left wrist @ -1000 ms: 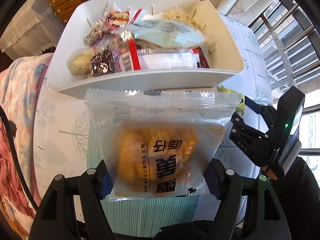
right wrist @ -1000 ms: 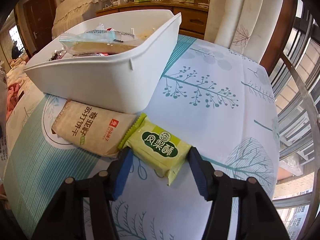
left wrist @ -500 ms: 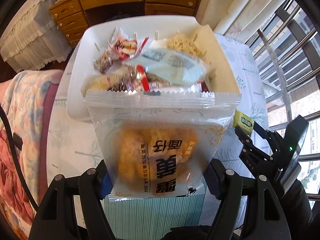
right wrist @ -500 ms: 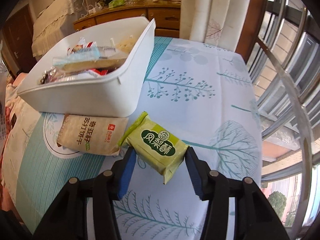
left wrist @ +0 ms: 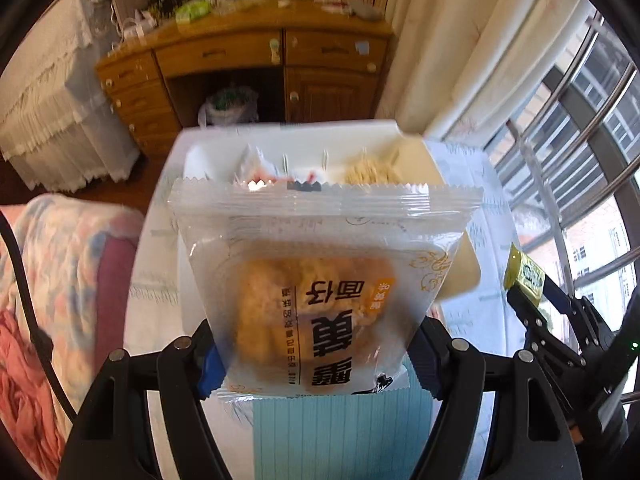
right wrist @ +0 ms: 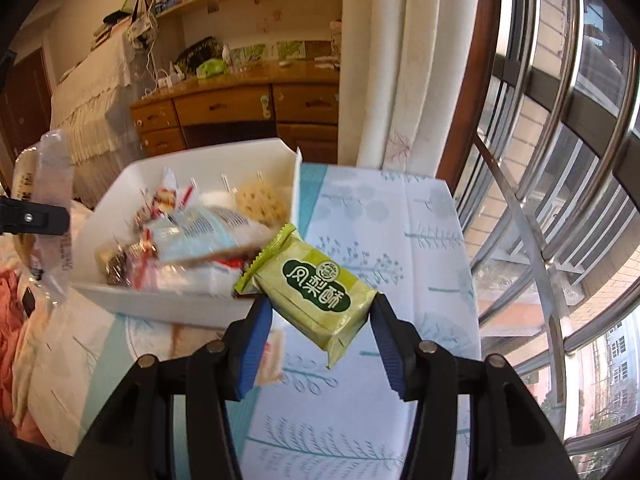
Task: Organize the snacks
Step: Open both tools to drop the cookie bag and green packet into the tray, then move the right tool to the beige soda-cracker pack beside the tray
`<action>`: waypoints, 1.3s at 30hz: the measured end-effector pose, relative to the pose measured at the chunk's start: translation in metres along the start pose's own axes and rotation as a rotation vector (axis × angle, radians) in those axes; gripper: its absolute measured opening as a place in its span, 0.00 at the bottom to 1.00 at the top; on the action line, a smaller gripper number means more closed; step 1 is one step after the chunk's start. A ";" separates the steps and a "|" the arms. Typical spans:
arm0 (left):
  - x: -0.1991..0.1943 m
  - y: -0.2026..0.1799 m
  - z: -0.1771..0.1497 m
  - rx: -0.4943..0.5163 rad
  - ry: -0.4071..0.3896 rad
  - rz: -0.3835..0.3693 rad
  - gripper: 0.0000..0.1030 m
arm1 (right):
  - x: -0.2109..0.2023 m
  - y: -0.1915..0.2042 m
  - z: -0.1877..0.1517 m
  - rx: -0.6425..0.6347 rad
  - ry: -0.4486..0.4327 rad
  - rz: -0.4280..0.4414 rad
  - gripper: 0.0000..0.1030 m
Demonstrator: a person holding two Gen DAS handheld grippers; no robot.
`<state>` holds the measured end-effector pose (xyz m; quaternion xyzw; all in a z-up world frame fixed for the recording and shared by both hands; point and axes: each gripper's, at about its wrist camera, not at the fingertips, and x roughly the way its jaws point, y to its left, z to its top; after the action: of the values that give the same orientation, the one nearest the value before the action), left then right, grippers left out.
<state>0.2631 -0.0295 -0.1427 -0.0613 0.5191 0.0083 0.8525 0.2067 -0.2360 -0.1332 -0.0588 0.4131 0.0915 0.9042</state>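
- The left tool (left wrist: 316, 356) is clamped part-way closed on a clear bread packet (left wrist: 320, 280), blue pads pressing its two side edges near the bottom; the packet stands upright in the grip, its long axis running away from the tool toward the far side
- The right tool (right wrist: 320, 320) is likewise part-way closed, gripping a green pastry packet (right wrist: 316, 292) across its short width; that packet sits askew in the grip, its crimped end pointing far-left toward the bin
- The white bin (right wrist: 160, 304) lies ahead of both tools and below them, on the desk (right wrist: 392, 240): straight beyond the top edge of the bread packet in the left view, ahead and to the left in the right view
- Judging by that, both hands are about equally close, and the coming move is probably a short carry forward over the near rim, then a release
- The bin is already heaped with wrapped snacks (right wrist: 200, 232), so any new packet would have to lie on top
- The bread packet is transparent with a golden bun and dark print; the pastry packet is opaque green with a dark label
- One tan packet (right wrist: 272, 356) lies on the desk just below the right tool, outside the bin
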 end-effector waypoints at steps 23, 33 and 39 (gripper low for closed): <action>0.031 0.096 0.016 -0.034 0.016 -0.090 0.80 | 0.037 0.104 0.034 0.090 0.072 0.073 0.55; -0.003 0.079 0.009 -0.062 -0.087 -0.098 0.90 | 0.010 0.085 0.033 0.108 0.051 0.093 0.72; -0.030 0.063 -0.009 -0.103 -0.132 -0.087 0.91 | -0.002 0.066 0.026 0.132 0.065 0.148 0.73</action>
<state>0.2362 0.0331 -0.1261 -0.1268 0.4574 0.0021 0.8802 0.2101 -0.1669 -0.1171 0.0287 0.4505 0.1285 0.8830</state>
